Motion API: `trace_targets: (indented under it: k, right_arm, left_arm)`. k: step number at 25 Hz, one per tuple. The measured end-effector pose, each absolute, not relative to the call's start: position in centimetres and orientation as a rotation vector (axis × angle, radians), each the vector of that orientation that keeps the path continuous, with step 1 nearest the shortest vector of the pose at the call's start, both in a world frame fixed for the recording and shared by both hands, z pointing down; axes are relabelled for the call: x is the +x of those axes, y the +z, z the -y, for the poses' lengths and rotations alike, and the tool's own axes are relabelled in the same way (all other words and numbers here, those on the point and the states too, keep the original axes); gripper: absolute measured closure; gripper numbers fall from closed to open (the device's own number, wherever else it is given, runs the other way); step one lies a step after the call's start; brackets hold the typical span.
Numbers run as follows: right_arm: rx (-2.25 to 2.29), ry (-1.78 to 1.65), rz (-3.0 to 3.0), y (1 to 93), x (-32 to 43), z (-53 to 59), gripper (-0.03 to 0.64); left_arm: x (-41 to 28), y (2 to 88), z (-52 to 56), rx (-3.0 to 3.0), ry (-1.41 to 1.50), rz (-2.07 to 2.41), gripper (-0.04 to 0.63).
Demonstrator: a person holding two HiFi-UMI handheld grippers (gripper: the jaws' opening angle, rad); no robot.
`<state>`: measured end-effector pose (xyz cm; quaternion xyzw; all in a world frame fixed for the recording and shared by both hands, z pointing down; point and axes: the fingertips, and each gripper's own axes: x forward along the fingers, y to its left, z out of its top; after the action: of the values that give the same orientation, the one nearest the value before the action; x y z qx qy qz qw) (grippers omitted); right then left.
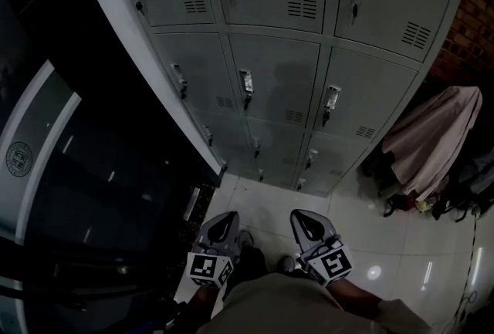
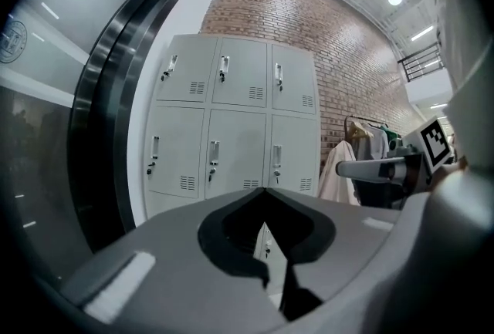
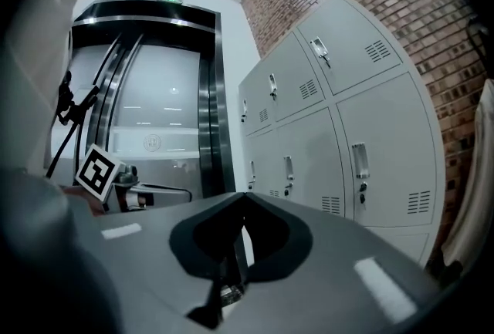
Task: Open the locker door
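A bank of grey metal lockers (image 1: pixel 278 86) stands ahead, every door closed, each with a small handle and lock such as the middle door's handle (image 1: pixel 246 86). It also shows in the left gripper view as the lockers (image 2: pixel 235 132) and in the right gripper view as the lockers (image 3: pixel 340 140). My left gripper (image 1: pixel 224 215) and right gripper (image 1: pixel 299 213) are held low, close to my body and well short of the lockers. Both point level at them. The left gripper (image 2: pixel 265 189) has its tips together and holds nothing. The right gripper (image 3: pixel 245 193) is also shut and empty.
A dark glass door (image 1: pixel 46 170) with a metal frame runs along the left. A brick wall (image 1: pixel 478 8) rises at the right, where a pale garment (image 1: pixel 432 140) hangs over dark bags (image 1: pixel 463 193). White floor tiles (image 1: pixel 386 247) lie between me and the lockers.
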<state>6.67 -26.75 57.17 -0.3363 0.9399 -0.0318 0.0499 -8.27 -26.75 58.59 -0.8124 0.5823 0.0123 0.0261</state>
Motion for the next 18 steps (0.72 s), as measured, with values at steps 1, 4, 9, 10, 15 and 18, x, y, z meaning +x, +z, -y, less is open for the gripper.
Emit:
trace_targets:
  k: [1,4,9,10,15,18]
  right_arm:
    - [-1.036,-0.131,-2.878,57.3,6.4,27.0,0.615]
    - [-1.059,-0.173,-2.891,57.3,5.7,28.3,0.615]
    - [-1.055,-0.151,-2.914,58.1,3.5,30.9,0.615]
    - [-1.040,-0.110,-2.897,58.1,3.0,31.5,0.615]
    - [-1.015,-0.081,-2.914,57.5,-0.8,32.9,0.615]
    - [-0.953,0.024,-2.893,56.9,-3.3,34.9,0.567]
  left_arm:
    - [-8.7,58.9,27.3,-2.518,0.032,-1.805,0.479]
    - [-9.5,59.2,28.9,-2.547,0.029,-1.808,0.479]
    - [-10.9,58.6,30.5,-2.538,0.099,-1.801,0.479]
    - [-11.4,58.6,30.7,-2.544,0.110,-1.805,0.479]
    - [-15.0,59.4,31.5,-2.549,0.102,-1.854,0.479]
    - [-16.8,59.1,32.4,-2.539,0.130,-1.868,0.479]
